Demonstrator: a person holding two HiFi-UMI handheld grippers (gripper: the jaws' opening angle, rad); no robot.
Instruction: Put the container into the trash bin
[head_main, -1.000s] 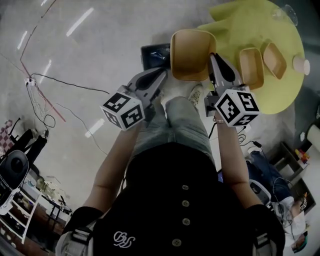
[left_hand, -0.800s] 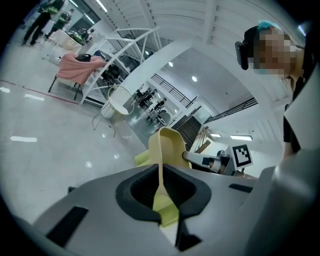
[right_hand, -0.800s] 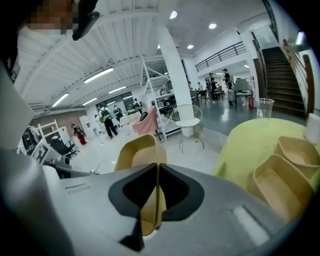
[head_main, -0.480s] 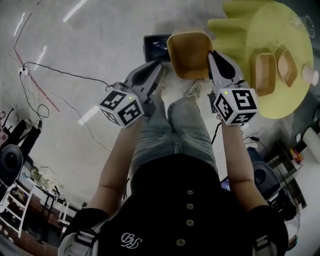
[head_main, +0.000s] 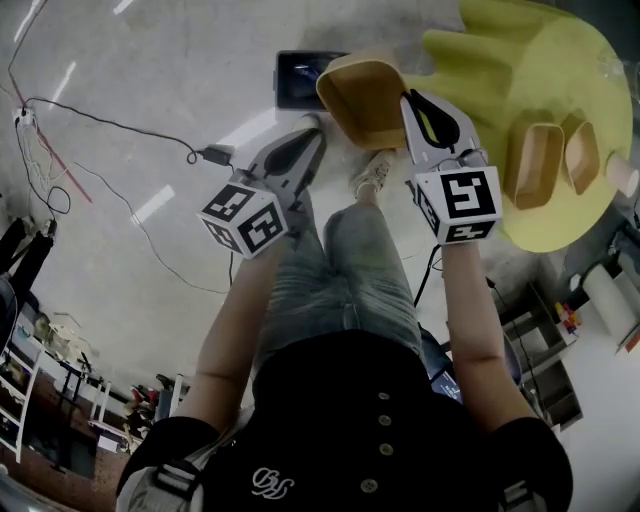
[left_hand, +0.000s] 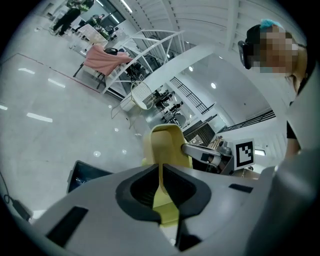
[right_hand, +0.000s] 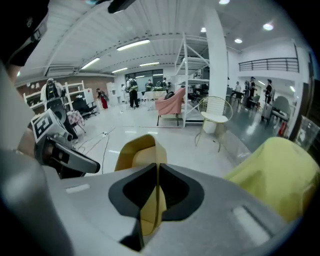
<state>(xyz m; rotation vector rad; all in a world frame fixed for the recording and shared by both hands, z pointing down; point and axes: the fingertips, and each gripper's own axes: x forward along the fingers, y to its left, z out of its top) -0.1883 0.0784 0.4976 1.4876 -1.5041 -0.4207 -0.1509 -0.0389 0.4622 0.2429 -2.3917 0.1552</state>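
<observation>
Left gripper (head_main: 316, 124) and right gripper (head_main: 410, 100) are staying clamped on opposite rims of the container (head_main: 365, 105). It is sinking and tilting toward the trash bin (head_main: 297, 80) on the floor. Release is probably nearing.

Beyond the jaws of the left gripper (head_main: 312, 128), the trash bin (head_main: 296, 78) shows only in part. The container (head_main: 362, 95) covers its right corner, and its dark inside cannot be made out. In both gripper views the gripper bodies hide the container's lower half. Right of the jaws of the right gripper (head_main: 410, 100), the desk (head_main: 480, 65) runs off the picture's edge.
</observation>
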